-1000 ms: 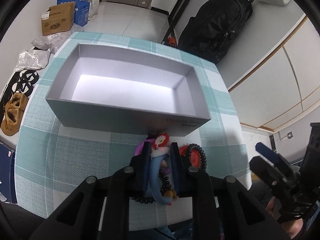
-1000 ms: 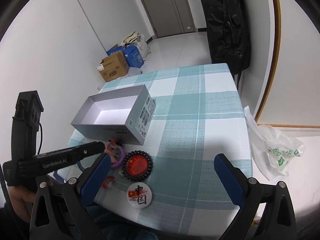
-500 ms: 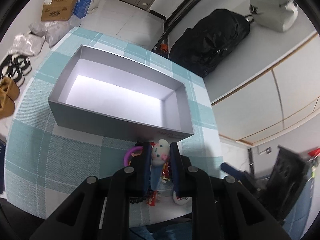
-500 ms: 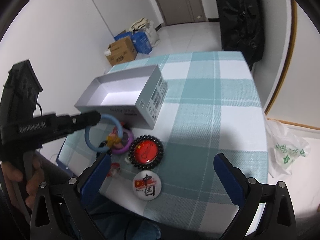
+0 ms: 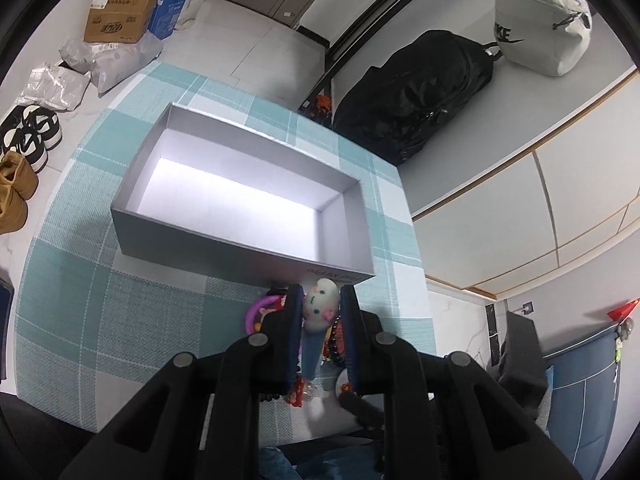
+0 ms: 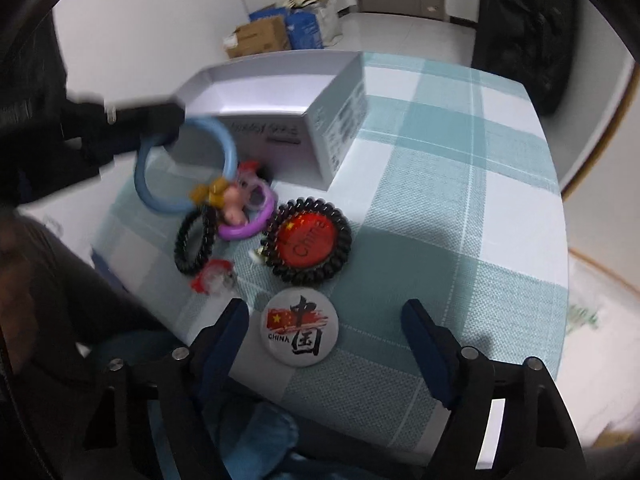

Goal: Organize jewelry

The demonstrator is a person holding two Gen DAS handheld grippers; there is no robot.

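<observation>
My left gripper (image 5: 320, 296) is shut on a light blue hair ring (image 6: 140, 176) with a white plush charm (image 5: 320, 305), held above the table just short of the open grey box (image 5: 200, 236). The box also shows in the right wrist view (image 6: 340, 120). On the checked cloth lie a purple ring with a doll charm (image 6: 256, 216), a black coil hair tie (image 6: 196, 244), a red China badge (image 6: 306, 236) inside another black coil, a white China badge (image 6: 302, 328) and a small red clip (image 6: 214, 278). My right gripper (image 6: 326, 326) is open, low over the white badge.
The table's near edge (image 6: 280, 392) is close under my right gripper. A black backpack (image 5: 412, 96) and a grey bag (image 5: 540, 20) hang beyond the table. Cardboard boxes (image 5: 120, 20) and shoes (image 5: 24, 148) lie on the floor at left.
My left gripper has lifted the blue ring off the pile and raised it toward the box. My right gripper has dropped lower and closer to the badges.
</observation>
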